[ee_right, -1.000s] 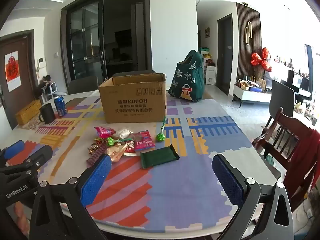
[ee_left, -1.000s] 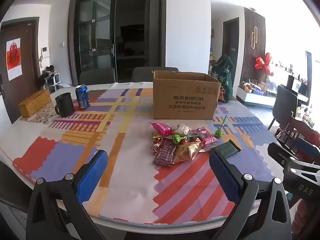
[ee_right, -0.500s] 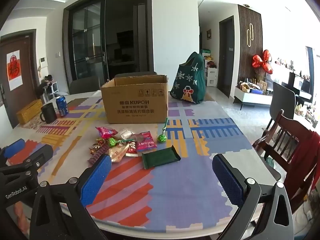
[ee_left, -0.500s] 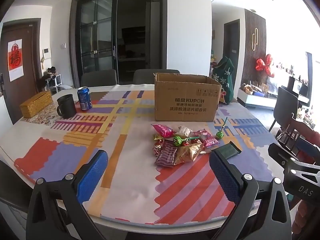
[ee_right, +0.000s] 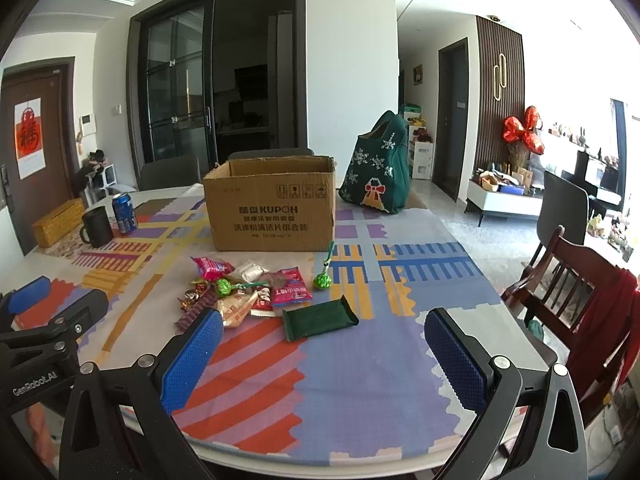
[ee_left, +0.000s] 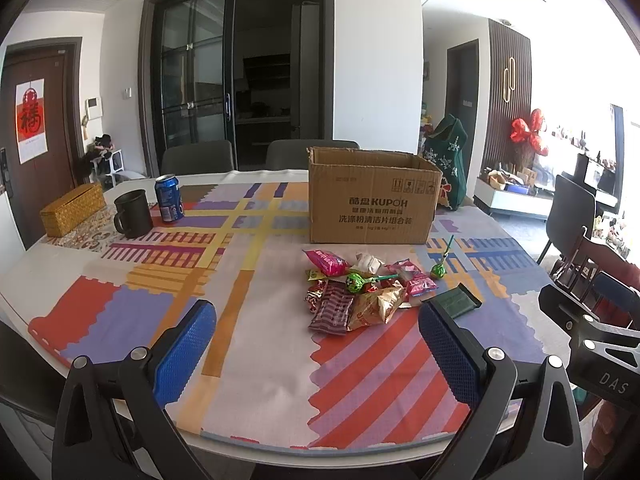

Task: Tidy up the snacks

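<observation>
Cardboard, corrugated and brown, forms the open-topped box [ee_left: 374, 196] standing near the middle of the worktop [ee_left: 100, 264], which is covered by a cloth patterned in red, lilac, blue and ochre blocks. Just in front of the box lies the snack pile [ee_left: 360, 286]: crinkled foil and plastic wrappers, among them a pink packet [ee_left: 325, 262], a gold-brown bag [ee_left: 376, 306], a striped maroon wrapper [ee_left: 331, 312] and two green-headed lollipops [ee_right: 322, 280]. A flat, dark green bar packet [ee_right: 319, 323] lies at the pile's right edge, slightly apart from it. Overlap within the pile hides several wrappers, and their print is too small to read. The box interior is not visible. At far left stand a dark mug [ee_left: 133, 214], a blue drink can [ee_left: 169, 198] and a woven yellow box [ee_left: 73, 209]. The left gripper [ee_left: 316, 344] and right gripper [ee_right: 322, 350] both hover over the near worktop edge, blue ribbed fingers [ee_right: 192, 356] spread wide, holding nothing. A green festive bag [ee_right: 376, 168] sits behind the box.
</observation>
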Demonstrator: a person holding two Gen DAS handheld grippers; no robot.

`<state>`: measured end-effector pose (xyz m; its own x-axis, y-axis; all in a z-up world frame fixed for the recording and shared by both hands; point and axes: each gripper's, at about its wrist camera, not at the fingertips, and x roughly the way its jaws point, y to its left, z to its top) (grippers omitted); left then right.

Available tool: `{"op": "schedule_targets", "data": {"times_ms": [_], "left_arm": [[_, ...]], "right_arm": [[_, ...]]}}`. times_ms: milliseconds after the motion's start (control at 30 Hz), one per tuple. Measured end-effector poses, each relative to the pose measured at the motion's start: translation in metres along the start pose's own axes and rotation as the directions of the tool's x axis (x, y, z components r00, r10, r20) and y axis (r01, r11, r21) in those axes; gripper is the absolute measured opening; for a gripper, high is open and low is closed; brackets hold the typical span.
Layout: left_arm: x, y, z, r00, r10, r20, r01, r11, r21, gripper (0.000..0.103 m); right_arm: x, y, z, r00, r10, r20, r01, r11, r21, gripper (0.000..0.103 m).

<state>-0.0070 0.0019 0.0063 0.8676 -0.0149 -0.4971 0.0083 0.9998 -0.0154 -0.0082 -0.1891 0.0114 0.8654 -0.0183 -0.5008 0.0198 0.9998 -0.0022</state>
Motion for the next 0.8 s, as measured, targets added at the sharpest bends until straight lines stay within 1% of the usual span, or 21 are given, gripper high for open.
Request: {"op": "schedule_targets", "data": {"times_ms": [800], "left_arm": [[-0.0038, 0.0002, 0.0021, 1.0, 0.0, 0.004, 0.0, 1.0, 0.001, 0.103]], "right_arm": [[-0.0019, 0.0004, -0.0003, 1.0, -0.002, 0.006, 0.002, 1.0, -0.003, 0.102]]}}
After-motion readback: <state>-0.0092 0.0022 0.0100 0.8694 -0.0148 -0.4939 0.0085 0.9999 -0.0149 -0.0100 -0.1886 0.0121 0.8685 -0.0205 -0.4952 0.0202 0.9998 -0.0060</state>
